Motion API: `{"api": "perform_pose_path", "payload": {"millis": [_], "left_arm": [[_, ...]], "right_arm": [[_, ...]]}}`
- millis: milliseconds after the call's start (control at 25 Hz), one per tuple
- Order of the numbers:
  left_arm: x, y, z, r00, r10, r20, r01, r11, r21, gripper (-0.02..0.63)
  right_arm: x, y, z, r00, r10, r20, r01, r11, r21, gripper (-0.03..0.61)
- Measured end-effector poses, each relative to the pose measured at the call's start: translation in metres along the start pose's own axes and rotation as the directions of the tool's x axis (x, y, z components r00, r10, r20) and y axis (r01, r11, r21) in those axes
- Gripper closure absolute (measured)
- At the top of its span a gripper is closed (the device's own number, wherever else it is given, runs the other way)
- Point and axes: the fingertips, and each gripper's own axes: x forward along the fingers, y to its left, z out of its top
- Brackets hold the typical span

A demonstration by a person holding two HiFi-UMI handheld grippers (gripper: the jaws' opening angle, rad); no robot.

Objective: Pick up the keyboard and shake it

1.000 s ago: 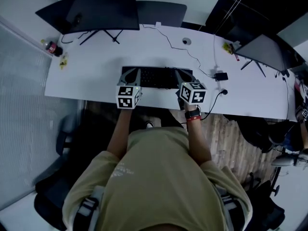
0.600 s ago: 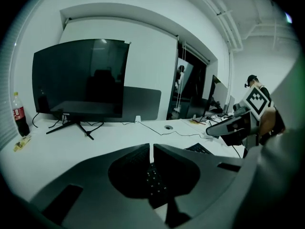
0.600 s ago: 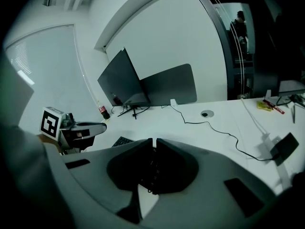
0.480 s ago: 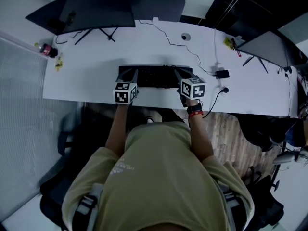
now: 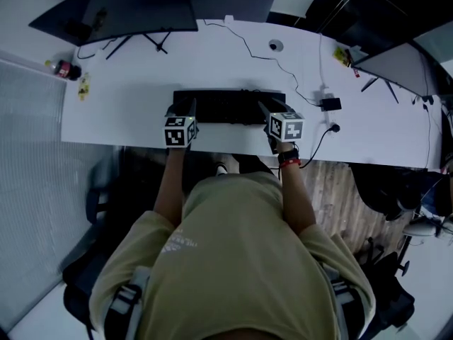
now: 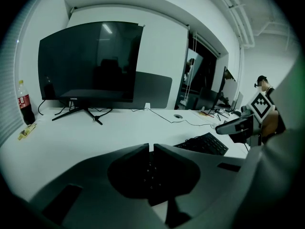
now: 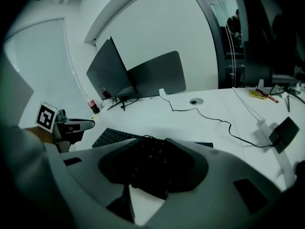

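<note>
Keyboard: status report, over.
Left tool shut on keyboard, left end. Right tool just opening, keyboard between jaws. Keyboard on desk. Cable behind, nothing blocking.

Cool, even overhead light is washing the white desk (image 5: pixel 141 112), leaving only faint shadows. Behind the desk, the monitor (image 6: pixel 90 61) is mirroring a ceiling lamp. On the desk, the black keyboard (image 7: pixel 112 136) is losing detail in murk. Fisheye edges are bending and vignetting, and the near foreground is blurring.

Overhead head view; gripper views low, seemingly near shared desk (image 5: pixel 141 112)
</note>
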Motion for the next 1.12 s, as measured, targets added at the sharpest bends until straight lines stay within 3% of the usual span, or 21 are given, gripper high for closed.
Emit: {"api": "perform_pose_path", "payload": {"millis": [200,400,800,1120], "left_arm": [[0.008,0.013,-0.008,0.999,0.021,-0.034,-0.022,1.000,-0.014,0.575],[0.018,0.028,-0.018,0.997,0.039,-0.071,-0.042,0.999,-0.032,0.456],[0.036,0.058,-0.039,0.985,0.068,-0.157,-0.079,0.994,-0.070,0.331],[0.054,0.076,-0.045,0.979,0.059,-0.194,-0.082,0.990,-0.113,0.278]], "right_arm": [[0.006,-0.014,-0.004,1.000,-0.015,-0.004,0.016,0.999,0.029,0.387],[0.011,-0.027,-0.001,0.999,-0.032,0.013,0.031,0.998,0.053,0.377],[0.022,-0.054,0.003,0.996,-0.090,0.010,0.089,0.994,0.062,0.336],[0.027,-0.079,0.002,0.989,-0.150,-0.007,0.150,0.985,0.087,0.285]]}}
